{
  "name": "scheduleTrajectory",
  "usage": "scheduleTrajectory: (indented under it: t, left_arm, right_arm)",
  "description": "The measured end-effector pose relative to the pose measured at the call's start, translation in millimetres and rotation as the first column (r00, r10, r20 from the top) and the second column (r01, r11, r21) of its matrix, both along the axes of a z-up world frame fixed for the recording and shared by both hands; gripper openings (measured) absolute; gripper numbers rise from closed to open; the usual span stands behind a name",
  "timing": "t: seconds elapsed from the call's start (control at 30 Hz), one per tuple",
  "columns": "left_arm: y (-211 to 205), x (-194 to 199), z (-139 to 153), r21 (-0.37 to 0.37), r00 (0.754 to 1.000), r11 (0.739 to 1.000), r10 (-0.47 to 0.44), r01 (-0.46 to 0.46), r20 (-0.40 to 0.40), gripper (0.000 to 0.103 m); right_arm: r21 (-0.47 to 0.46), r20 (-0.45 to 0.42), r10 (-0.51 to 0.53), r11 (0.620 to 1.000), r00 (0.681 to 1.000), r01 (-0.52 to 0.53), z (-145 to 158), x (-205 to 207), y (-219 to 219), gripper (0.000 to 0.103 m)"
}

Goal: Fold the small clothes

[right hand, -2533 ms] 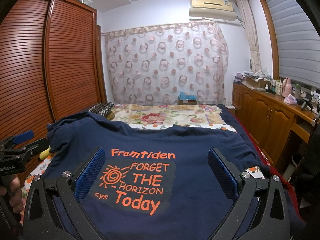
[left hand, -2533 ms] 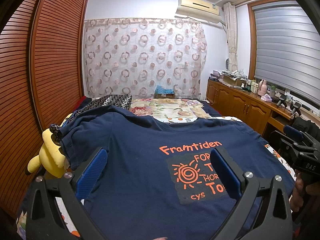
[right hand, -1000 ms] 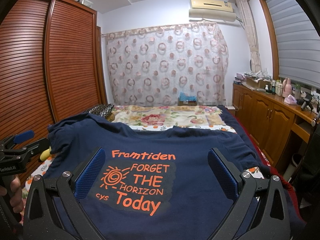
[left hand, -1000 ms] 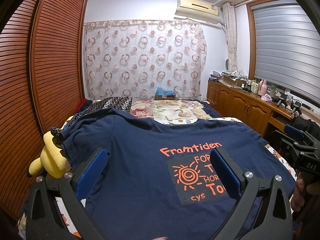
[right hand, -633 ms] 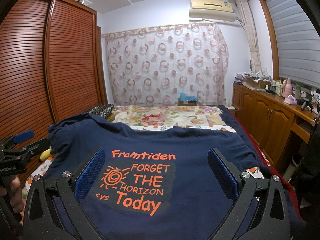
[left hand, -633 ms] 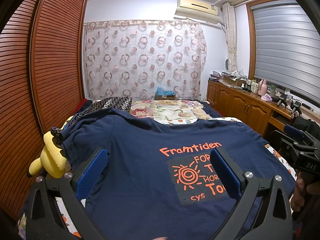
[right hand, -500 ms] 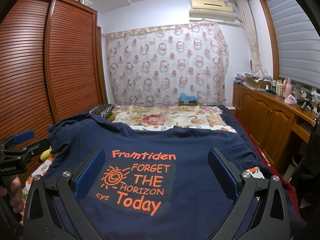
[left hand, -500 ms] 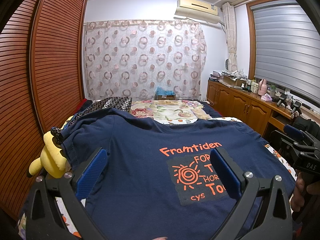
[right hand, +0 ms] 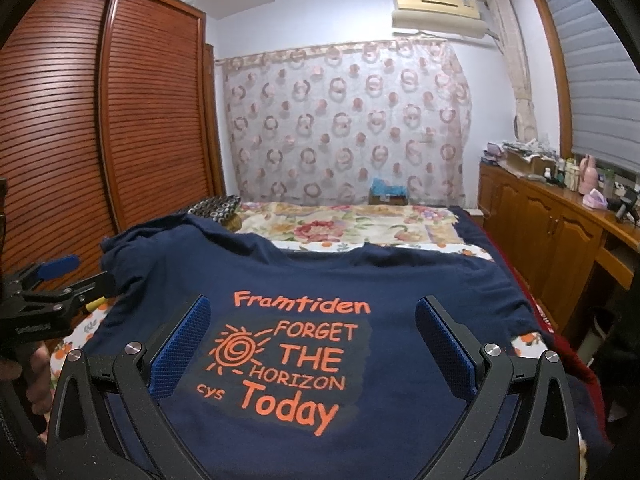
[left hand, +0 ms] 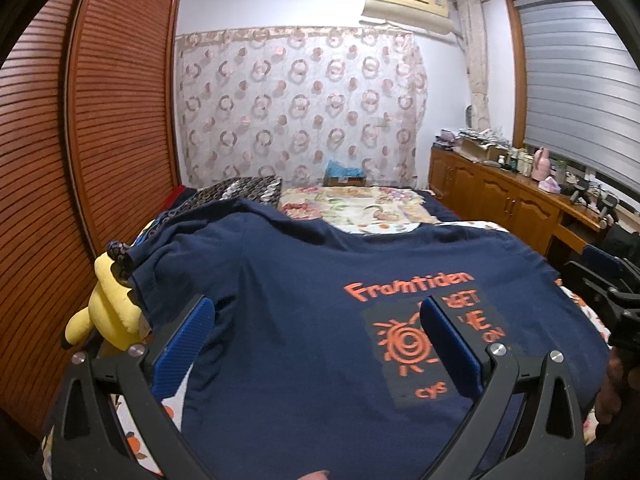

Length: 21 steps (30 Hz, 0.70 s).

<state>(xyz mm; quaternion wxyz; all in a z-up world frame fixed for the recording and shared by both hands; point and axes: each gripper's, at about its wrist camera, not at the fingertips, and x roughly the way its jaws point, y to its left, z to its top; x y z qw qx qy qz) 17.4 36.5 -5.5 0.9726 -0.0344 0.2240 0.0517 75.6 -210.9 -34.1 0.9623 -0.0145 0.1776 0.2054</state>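
Observation:
A navy T-shirt (left hand: 304,292) with an orange "Framtiden FORGET THE HORIZON Today" print (right hand: 288,356) lies spread face up on the bed, collar at the far side. My left gripper (left hand: 316,320) is open and empty, held above the shirt's left half. My right gripper (right hand: 312,320) is open and empty, held above the print. Each gripper also shows at the edge of the other's view: the right gripper at the right edge of the left wrist view (left hand: 604,280) and the left gripper at the left edge of the right wrist view (right hand: 52,288).
A yellow plush toy (left hand: 108,316) lies at the shirt's left sleeve by the louvred wardrobe doors (left hand: 60,160). A floral bedspread (right hand: 352,224) and a patterned pillow (left hand: 236,192) lie beyond the shirt. A wooden sideboard (right hand: 552,232) with bottles runs along the right wall.
The left wrist view has shifted slightly to the left, so more of the print sits behind its right finger. The shirt and the right gripper have not moved.

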Motion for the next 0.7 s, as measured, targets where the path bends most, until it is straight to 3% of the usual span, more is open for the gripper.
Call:
scheduleTrajectory:
  t: [0.33, 0.53, 0.7]
  left_arm:
    - [59.3, 23.8, -21.7, 0.011, 0.995, 0.995, 0.098, -0.098, -0.011, 0.103]
    - [105.5, 34.8, -26.7, 0.027, 0.989, 0.991, 0.131, -0.130, -0.067, 0.103]
    - [136.1, 38.0, -23.8, 0.026, 0.991, 0.993, 0.118, -0.117, -0.062, 0.103]
  right_arm:
    - [-0.017, 0.031, 0.059, 0.998, 0.998, -0.058, -13.9, 23.6, 37.9, 0.103]
    - [-0.002, -0.038, 0.139, 0.990, 0.990, -0.139, -16.8, 46.1, 60.9, 0.103]
    - [-0.003, -0.089, 0.199, 0.980, 0.976, -0.200, -24.6, 58.4, 80.3, 0.103]
